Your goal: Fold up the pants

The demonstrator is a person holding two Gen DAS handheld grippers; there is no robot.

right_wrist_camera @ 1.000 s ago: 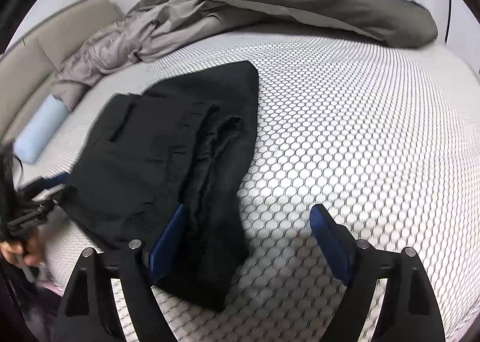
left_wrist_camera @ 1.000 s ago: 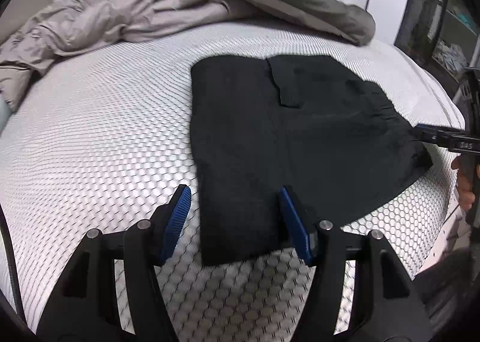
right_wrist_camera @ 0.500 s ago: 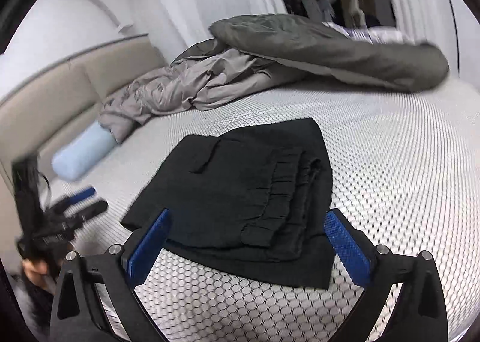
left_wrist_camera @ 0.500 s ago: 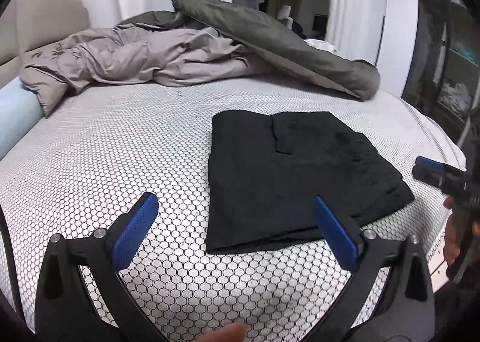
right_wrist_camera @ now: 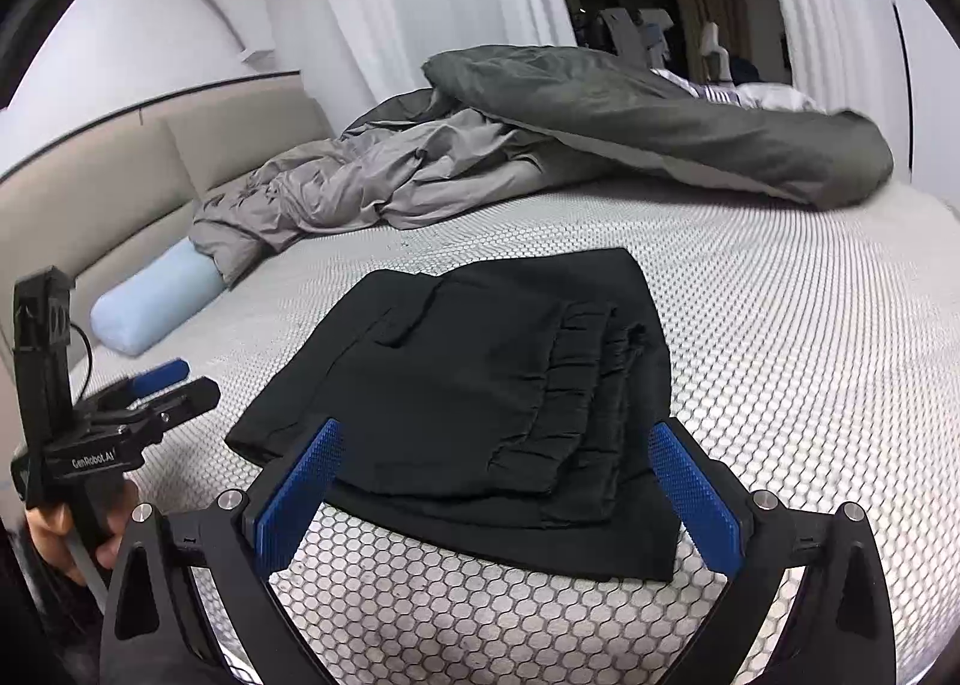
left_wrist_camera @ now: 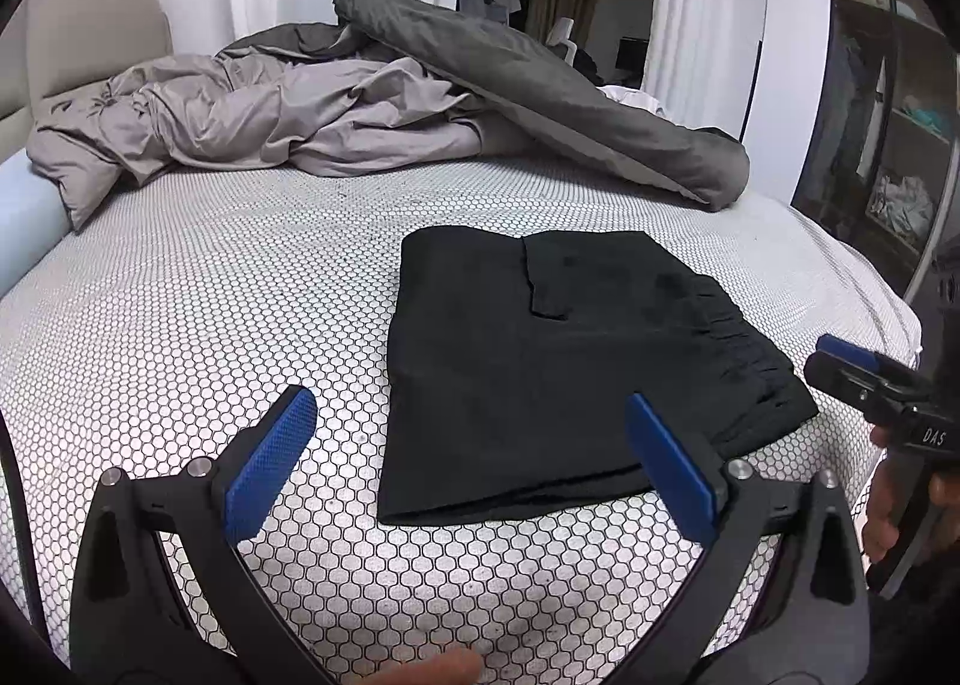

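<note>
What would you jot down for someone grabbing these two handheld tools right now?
Left tool: open, empty, drawn back from the pants.
Right tool: open, empty, also clear of the cloth.
Black pants: folded into a flat rectangle on the honeycomb bed cover, waistband on the right.
Done: the fold looks finished and released.
Left: probably nothing, perhaps a quick tidy of the edges.

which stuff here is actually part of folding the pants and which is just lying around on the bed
Part of the job:
- black pants, folded on the mattress
- left gripper, open, holding nothing
- right gripper, open, holding nothing

Just lying about:
- rumpled grey duvet at the far side
- light blue bolster by the headboard
</note>
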